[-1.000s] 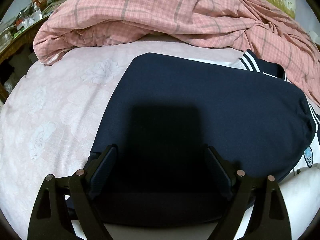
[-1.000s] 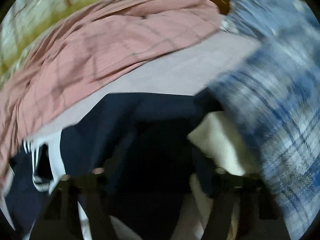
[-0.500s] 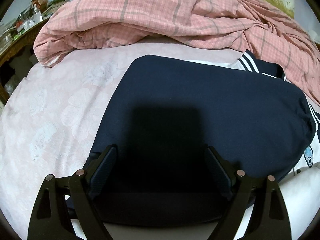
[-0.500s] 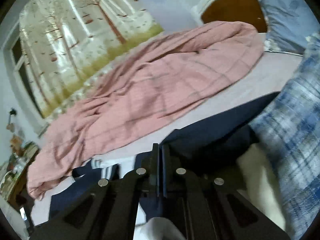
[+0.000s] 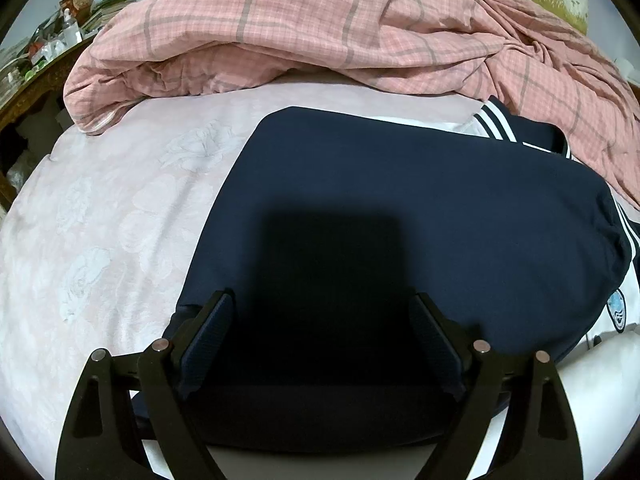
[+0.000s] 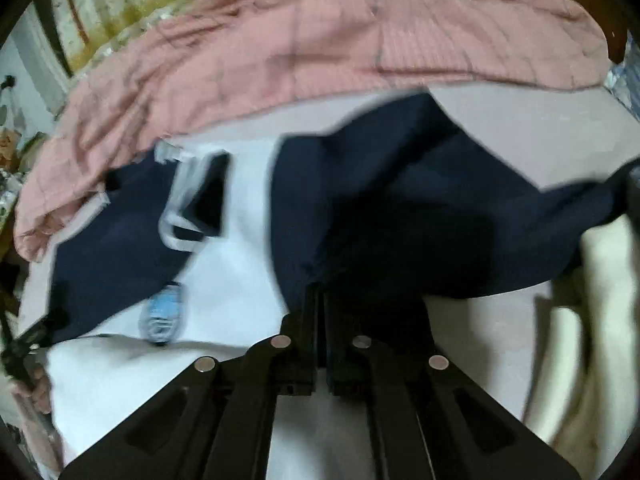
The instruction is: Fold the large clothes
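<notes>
Two grippers: our left gripper [image 5: 320,336] stands spread over the navy garment [image 5: 400,208]; our right gripper [image 6: 320,320] pinches its navy fold.

Left gripper [image 5: 320,344]: jaws wide apart, pointing steeply downward, both pads clear of each other, nothing clamped between them. Right gripper [image 6: 320,320]: also angled downward, jaws almost together with a thin gap, having just opened slightly from a tighter closure; a fold of the navy garment [image 6: 380,208] is pinched at the tips.
</notes>
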Tool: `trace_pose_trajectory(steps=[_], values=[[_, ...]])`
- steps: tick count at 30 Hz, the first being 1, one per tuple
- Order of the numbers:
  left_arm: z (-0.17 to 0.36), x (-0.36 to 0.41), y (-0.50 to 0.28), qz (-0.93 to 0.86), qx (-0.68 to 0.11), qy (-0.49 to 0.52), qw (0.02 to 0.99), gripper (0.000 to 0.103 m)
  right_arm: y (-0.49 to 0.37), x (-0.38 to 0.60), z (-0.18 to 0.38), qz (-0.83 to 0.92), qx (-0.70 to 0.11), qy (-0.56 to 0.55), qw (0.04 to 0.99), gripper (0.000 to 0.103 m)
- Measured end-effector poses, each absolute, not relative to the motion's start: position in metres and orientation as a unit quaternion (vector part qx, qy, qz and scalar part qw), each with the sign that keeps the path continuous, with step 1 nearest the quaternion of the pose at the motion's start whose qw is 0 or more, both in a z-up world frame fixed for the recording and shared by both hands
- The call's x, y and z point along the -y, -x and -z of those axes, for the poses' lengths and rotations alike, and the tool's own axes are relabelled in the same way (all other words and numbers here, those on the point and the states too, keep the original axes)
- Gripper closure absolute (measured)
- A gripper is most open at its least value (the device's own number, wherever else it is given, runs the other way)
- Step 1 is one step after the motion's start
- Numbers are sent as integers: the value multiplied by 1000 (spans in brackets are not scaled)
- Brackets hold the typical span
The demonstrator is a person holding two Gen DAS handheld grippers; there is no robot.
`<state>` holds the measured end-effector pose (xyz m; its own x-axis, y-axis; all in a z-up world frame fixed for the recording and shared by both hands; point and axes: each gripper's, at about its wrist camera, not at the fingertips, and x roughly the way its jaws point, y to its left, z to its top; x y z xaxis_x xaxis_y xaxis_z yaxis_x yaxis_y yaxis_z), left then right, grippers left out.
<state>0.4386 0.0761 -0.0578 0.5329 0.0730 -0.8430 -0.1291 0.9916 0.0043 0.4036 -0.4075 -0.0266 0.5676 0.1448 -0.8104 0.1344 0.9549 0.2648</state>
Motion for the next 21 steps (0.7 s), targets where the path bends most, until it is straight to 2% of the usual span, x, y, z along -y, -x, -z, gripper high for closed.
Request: trace_pose_trajectory(steps=[2,3,4,9,10,12,15,18,19,20,21], values=[[58,-75,-439,-57,-481,29,875,15,-397,414,9,2,-435,-172,884,61],[58,-76,-439,-57,-480,29,875,15,-391,423,-2,31,-408,-193,892,28],[58,-75,-439,-57,-480,30,875,14,-384,431,-9,56,-381,-205,900,19],[58,-75,-439,-57,-479,29,875,14,-368,476,-5,171,-341,-274,883,23],[58,-75,-439,-57,-479,29,875,14,-368,485,2,177,-343,-295,874,34],[58,-76,-439,-57,-479,30,875,14,-374,500,24,173,-350,-322,863,42],[59,-75,-439,-57,-479,30,875,15,-382,505,42,222,-336,-315,859,63],[57,-74,-438,-49,-475,32,878,15,-385,506,40,206,-301,-320,875,63],[55,-73,-437,-45,-473,33,880,15,-383,510,39,191,-282,-335,879,66],[53,-73,-436,-42,-469,33,882,15,-375,517,38,188,-273,-344,878,70],[50,-73,-435,-43,-462,32,885,15,-373,519,38,183,-266,-353,878,93]])
